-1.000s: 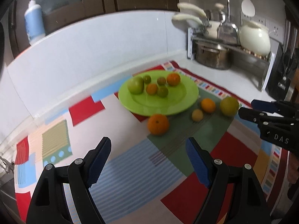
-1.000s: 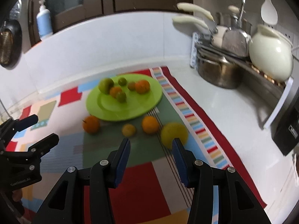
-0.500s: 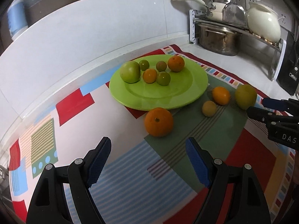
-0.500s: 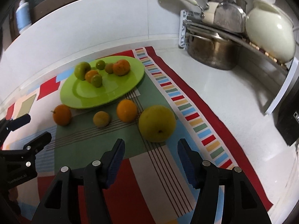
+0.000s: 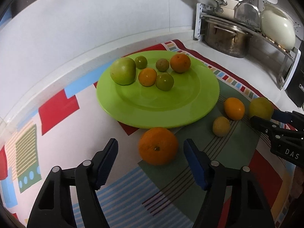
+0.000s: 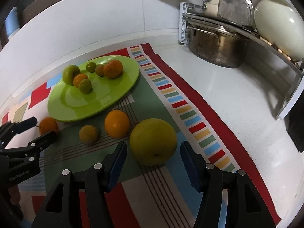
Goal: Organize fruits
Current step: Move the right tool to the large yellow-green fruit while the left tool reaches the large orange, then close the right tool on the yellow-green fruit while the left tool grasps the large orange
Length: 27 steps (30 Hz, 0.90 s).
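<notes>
A green plate (image 5: 190, 98) (image 6: 62, 104) on the patterned mat holds several fruits, among them a green apple (image 5: 123, 73) and an orange (image 5: 180, 63). Off the plate lie a large orange (image 5: 157, 148) (image 6: 48, 125), a small yellow fruit (image 5: 221, 126) (image 6: 88, 134), a smaller orange (image 5: 234, 108) (image 6: 117, 123) and a big yellow-green fruit (image 5: 261, 108) (image 6: 153, 141). My left gripper (image 5: 151, 148) is open with the large orange between its fingertips. My right gripper (image 6: 153, 152) is open around the big yellow-green fruit.
A steel pot (image 6: 216, 47) stands under a dish rack (image 6: 275, 47) at the back right, with a cream jug (image 6: 279, 30) on it. A white tiled wall (image 5: 76, 28) runs behind the mat. White counter (image 6: 237, 104) lies to the right.
Both grippers have moved forward and down to the fruits. The large orange now sits between the left fingers and the yellow-green fruit between the right fingers. Both stay open.
</notes>
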### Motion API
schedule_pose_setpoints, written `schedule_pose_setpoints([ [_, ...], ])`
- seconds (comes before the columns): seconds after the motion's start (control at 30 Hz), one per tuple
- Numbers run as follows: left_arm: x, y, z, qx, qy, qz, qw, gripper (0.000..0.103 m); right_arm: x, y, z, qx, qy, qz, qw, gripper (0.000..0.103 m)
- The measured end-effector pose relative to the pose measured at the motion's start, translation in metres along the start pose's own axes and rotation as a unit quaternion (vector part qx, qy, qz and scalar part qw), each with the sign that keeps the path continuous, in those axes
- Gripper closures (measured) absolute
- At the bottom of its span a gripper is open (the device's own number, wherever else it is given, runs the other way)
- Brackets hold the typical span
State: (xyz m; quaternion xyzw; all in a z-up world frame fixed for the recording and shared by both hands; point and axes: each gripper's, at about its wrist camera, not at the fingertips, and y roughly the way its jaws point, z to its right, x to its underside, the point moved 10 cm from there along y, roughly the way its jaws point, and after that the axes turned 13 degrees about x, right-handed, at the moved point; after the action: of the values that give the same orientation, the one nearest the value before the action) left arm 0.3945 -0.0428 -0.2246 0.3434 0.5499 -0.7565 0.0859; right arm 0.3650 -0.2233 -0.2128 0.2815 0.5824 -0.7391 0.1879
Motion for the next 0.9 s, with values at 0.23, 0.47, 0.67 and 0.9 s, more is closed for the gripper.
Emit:
schedule_pose_setpoints([
  [0.23, 0.004, 0.008, 0.003, 0.021, -0.01, -0.011, 0.9997, 0.062, -0.001, 0.002, -0.001, -0.003, -0.003, 0.003, 1.0, 0.053],
  [0.47, 0.004, 0.008, 0.005, 0.02, -0.012, -0.01, 0.9997, 0.062, -0.002, 0.001, 0.0, -0.003, -0.004, 0.005, 1.0, 0.053],
  [0.67, 0.0, -0.002, 0.006, 0.016, -0.006, 0.003, 0.9999, 0.062, 0.0, -0.001, 0.0, -0.006, -0.004, 0.004, 1.0, 0.054],
  [0.9, -0.004, -0.022, 0.008, 0.012, -0.005, 0.022, 0.9997, 0.062, -0.003, -0.015, -0.001, -0.009, -0.005, 0.017, 1.0, 0.054],
])
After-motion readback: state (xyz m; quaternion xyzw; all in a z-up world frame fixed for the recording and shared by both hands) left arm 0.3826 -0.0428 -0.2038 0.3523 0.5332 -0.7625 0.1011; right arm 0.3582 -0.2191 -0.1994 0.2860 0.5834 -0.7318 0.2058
